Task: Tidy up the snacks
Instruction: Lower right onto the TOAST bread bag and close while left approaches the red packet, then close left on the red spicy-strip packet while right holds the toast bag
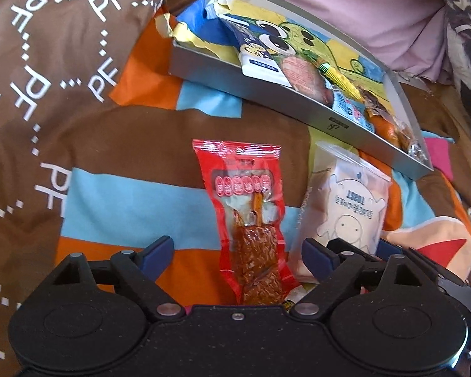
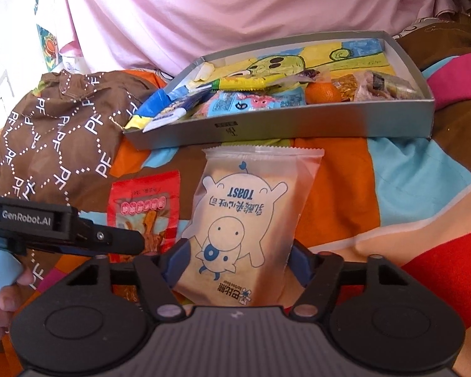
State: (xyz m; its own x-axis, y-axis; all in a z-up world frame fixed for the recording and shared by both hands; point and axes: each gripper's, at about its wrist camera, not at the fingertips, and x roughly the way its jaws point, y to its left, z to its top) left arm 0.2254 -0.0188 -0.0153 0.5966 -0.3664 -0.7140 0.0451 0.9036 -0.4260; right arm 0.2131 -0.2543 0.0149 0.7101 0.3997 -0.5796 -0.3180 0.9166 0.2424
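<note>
Left gripper [image 1: 237,253] hung released w/ jaws wide over the red clear-window pouch of brown dried strips [image 1: 246,220]. Right gripper [image 2: 235,259] straddled the frosted white toast packet w/ blue cartoon cow [image 2: 245,220] — pads touching its sides, grip uncertain. Both lay on patchwork bedding [image 2: 408,176], grey cardboard snack tray [image 2: 282,128] just behind.

Bright snacks on striped bedding
Red jerky packet [image 1: 246,220], frosted toast bag [image 2: 245,216] with blue cartoon, grey box [image 2: 298,125], brown-orange-blue striped bedspread [image 1: 125,201].
</note>
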